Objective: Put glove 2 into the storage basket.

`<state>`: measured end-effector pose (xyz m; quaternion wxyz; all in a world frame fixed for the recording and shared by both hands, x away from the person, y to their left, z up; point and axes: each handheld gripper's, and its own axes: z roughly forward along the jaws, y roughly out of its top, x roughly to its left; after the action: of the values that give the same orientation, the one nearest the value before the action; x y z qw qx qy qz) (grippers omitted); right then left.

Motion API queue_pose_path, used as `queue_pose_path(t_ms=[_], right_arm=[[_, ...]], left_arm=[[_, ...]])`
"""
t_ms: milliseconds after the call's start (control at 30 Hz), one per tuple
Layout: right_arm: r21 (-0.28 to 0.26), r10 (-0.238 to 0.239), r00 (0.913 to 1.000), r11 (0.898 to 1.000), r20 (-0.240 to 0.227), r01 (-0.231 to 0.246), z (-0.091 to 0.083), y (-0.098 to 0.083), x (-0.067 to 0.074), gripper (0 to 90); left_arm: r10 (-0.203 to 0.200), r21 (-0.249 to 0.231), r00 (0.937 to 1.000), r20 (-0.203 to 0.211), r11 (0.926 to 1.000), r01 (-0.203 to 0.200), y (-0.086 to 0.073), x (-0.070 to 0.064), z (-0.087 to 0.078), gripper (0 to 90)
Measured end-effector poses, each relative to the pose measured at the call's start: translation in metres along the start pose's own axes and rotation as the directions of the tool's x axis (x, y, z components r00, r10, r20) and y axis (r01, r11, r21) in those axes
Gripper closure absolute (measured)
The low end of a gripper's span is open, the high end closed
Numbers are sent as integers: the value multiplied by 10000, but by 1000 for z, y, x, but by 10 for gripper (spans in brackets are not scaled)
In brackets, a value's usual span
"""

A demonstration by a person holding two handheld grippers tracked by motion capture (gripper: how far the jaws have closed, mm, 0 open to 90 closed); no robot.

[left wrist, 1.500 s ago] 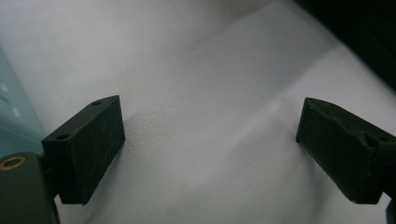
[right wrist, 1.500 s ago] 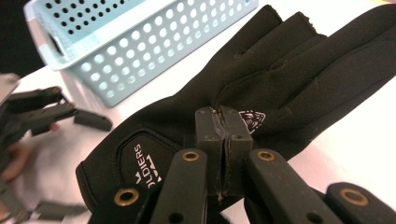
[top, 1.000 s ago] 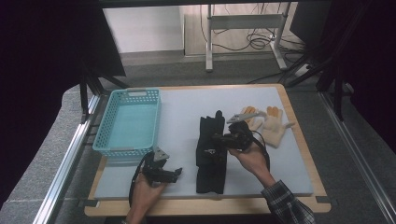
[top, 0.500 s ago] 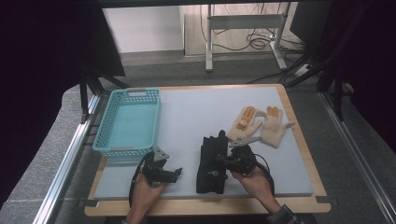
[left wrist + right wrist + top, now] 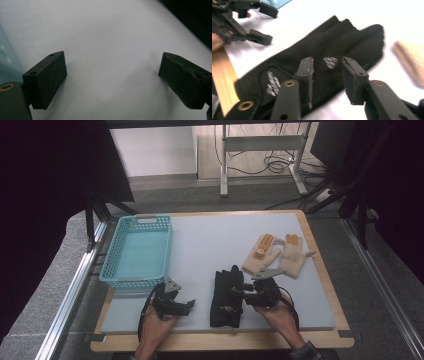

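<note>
I have just been opening my right gripper [image 5: 244, 295] above the black glove [image 5: 226, 295], nothing pinched, just right of my spread, empty left gripper [image 5: 186, 306]; next I judge it needs gripping again and carrying to the basket [image 5: 137, 280].

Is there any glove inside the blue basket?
No, the blue basket holds nothing; the black gloves and the cream gloves lie on the table mat.
</note>
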<state>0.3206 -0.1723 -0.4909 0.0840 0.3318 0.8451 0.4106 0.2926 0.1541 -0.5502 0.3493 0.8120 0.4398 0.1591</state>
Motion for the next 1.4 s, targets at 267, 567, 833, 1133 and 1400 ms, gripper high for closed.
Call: queue_pose_path(t_ms=[267, 567, 833, 1133, 1400], right_arm=[[305, -240, 9997, 9992, 34, 239, -7, -36, -11, 728], [409, -925, 9940, 9946, -579, 949, 7, -50, 5, 883], [400, -1107, 9901, 9926, -858, 1145, 20, -43, 18, 883], [331, -1471, 9855, 9881, -841, 1503, 45, -28, 38, 867], [224, -1570, 9853, 9871, -675, 1588, 57, -21, 45, 847]], left_arm=[[-64, -10, 9999, 124, 10000, 65, -2, 2, -3, 87], [66, 130, 10000, -33, 9999, -66, -11, 14, -11, 37], [302, 172, 9993, 220, 9994, -305, -16, 25, -16, 39], [327, 151, 9992, 216, 9993, -330, -17, 25, -16, 37], [300, 131, 9994, 193, 9995, -302, -17, 25, -16, 37]])
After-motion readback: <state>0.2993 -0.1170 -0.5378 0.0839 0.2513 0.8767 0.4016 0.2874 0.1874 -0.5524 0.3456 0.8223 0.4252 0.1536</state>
